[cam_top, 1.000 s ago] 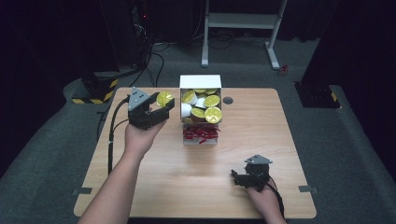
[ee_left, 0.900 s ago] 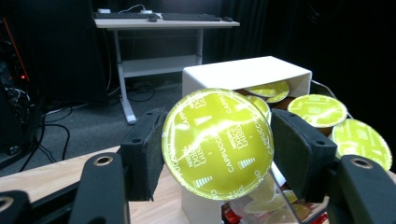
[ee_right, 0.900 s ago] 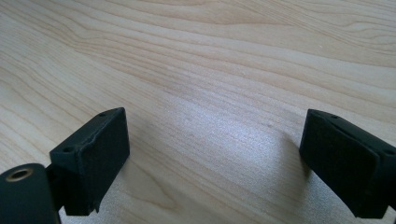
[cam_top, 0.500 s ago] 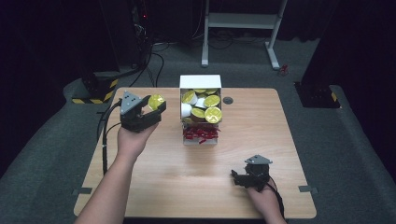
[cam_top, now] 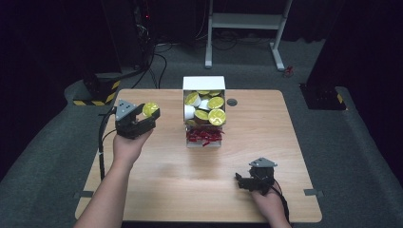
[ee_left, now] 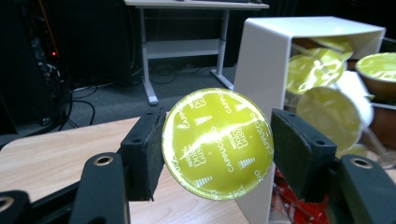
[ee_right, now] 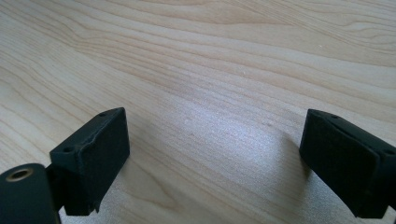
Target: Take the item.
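Observation:
My left gripper (cam_top: 151,114) is shut on a coffee capsule (cam_top: 150,109) with a yellow foil lid, held above the table's left side, left of the white box (cam_top: 204,83). In the left gripper view the capsule (ee_left: 217,142) reads "cappuccino" and sits squeezed between both pads (ee_left: 144,154), with the white box (ee_left: 261,70) just behind it. That box lies open on its side, packed with several yellow-lidded capsules (cam_top: 216,116). My right gripper (cam_top: 240,180) rests low at the front right, open, with bare wood between its jaws (ee_right: 215,163).
Red wrappers (cam_top: 204,136) spill from the lower front of the box. The wooden table (cam_top: 190,185) has a round grommet (cam_top: 231,102) right of the box. A white desk frame (cam_top: 247,28) and cables stand on the dark floor behind.
My left gripper has carried the capsule leftward, away from the box, and a little toward the person. The right gripper has not moved.

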Motion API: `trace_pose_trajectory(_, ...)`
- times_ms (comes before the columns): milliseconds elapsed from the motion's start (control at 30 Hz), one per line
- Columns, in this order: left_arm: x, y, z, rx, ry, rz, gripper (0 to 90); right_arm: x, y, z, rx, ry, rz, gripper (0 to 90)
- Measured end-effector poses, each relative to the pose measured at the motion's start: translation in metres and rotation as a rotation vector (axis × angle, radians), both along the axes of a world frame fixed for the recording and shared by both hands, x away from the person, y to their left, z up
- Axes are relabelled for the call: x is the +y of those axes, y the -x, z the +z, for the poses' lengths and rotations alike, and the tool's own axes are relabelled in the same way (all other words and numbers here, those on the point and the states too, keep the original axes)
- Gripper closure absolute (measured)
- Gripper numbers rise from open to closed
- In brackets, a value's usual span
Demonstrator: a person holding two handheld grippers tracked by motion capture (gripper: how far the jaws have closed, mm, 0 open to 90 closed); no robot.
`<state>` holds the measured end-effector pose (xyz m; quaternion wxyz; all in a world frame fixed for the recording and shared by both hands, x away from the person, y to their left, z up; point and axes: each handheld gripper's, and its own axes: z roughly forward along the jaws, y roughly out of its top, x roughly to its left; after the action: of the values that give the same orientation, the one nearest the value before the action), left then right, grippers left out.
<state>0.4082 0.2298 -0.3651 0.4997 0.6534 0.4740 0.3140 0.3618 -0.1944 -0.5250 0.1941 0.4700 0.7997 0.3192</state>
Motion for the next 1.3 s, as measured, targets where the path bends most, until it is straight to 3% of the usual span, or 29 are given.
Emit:
trace_pose_trajectory(367, 0.019, -0.002, -0.03, 0.045, 0.007, 0.047, 38.5, 0.0, 0.0, 0.0, 0.0, -0.002, -0.001, 8.2)
trace_pose_trajectory(800, 0.028, -0.005, -0.06, 0.094, 0.004, 0.078, 38.6, 0.0, 0.0, 0.0, 0.001, -0.002, -0.004, 8.3)
trace_pose_trajectory(900, 0.029, -0.006, -0.067, 0.107, -0.014, 0.08, 38.6, 0.0, 0.0, 0.0, 0.001, -0.002, -0.004, 8.3)
trace_pose_trajectory(967, 0.028, -0.008, -0.07, 0.129, -0.026, 0.082, 38.6, 0.0, 0.0, 0.0, 0.001, -0.001, -0.002, 8.2)
trace_pose_trajectory(1300, 0.022, -0.015, -0.077, 0.143, -0.027, 0.079, 38.6, 0.0, 0.0, 0.0, 0.001, -0.001, -0.002, 8.3)
